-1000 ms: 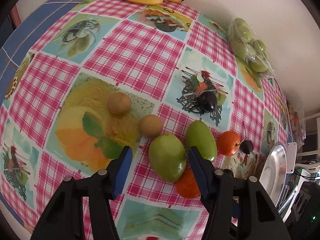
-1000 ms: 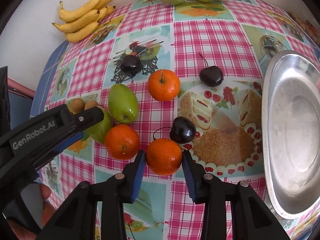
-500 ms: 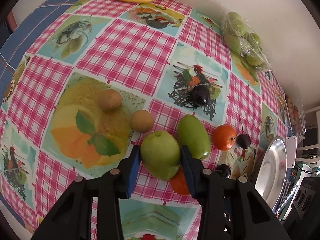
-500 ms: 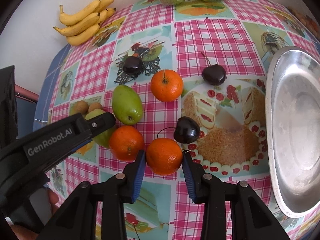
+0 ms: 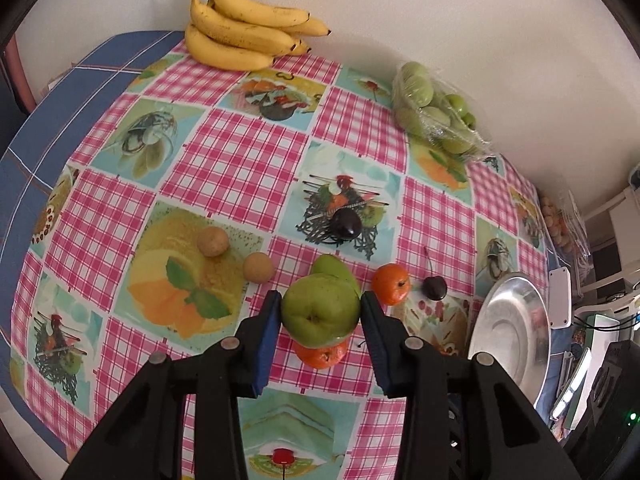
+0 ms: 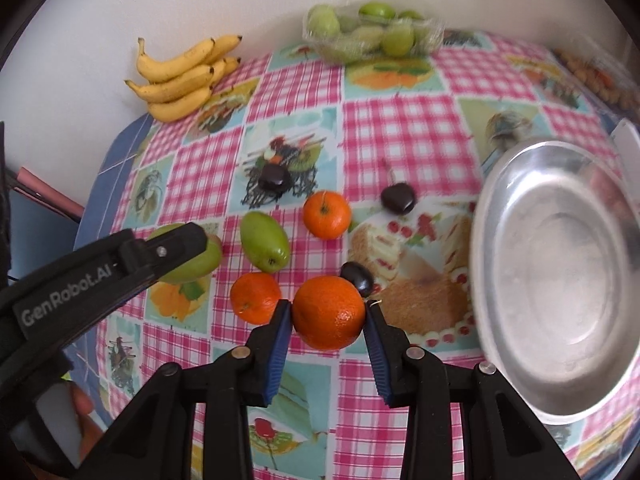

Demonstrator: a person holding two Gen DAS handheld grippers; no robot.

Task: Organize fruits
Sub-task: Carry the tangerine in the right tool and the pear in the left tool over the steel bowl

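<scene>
above checkered tablecloth, left gripper pinches a green pear and right gripper an orange, both lifted; next probably carrying them to metal bowl

A checked tablecloth printed with dessert pictures covers the table beside a white wall.

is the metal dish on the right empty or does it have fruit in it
Empty. The metal dish shows only bare, shiny metal inside; the fruit lies on the tablecloth or sits in the fingers.
</scene>
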